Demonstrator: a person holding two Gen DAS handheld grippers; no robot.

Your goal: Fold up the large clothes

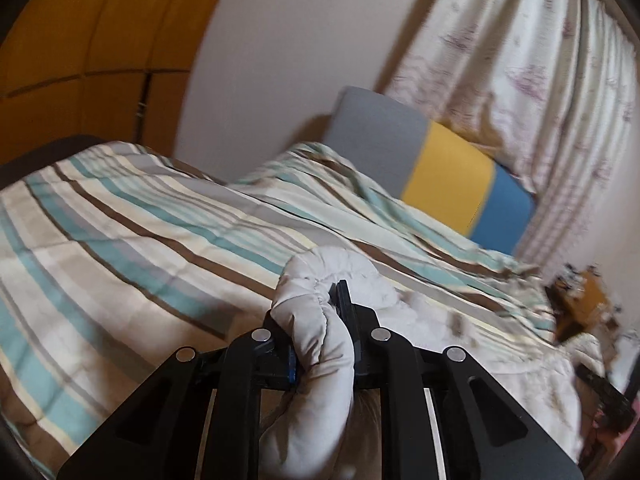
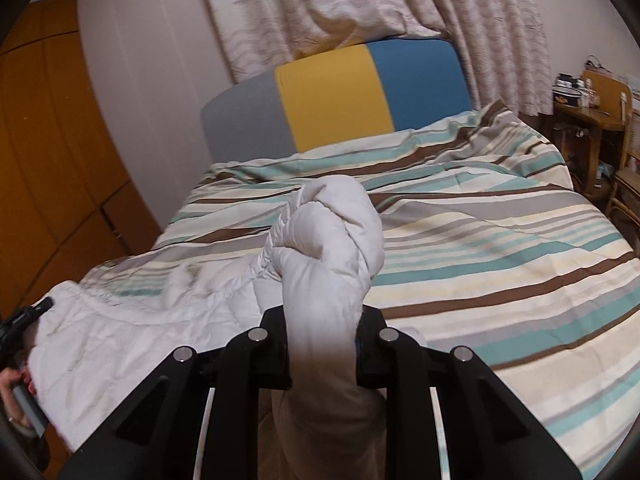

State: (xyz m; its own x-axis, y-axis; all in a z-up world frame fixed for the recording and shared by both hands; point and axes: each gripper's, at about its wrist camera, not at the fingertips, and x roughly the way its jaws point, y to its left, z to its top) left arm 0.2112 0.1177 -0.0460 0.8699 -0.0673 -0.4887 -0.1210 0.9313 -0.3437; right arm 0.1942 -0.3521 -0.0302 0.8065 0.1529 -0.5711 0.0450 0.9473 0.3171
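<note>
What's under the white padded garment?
The striped duvet lies under the white padded garment, whose bunched edges are clamped in the left gripper and right gripper. The mattress and anything beneath stay covered.

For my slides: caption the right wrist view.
Right tool shut on bunched white padded garment above striped bedspread.

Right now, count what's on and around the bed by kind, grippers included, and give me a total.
Grippers: 2, left gripper and right gripper, jaws shut on the white padded garment
White padded garment: 1
Striped duvet: 1
Tricolour headboard: 1
Curtain: 1
Total: 6
</note>
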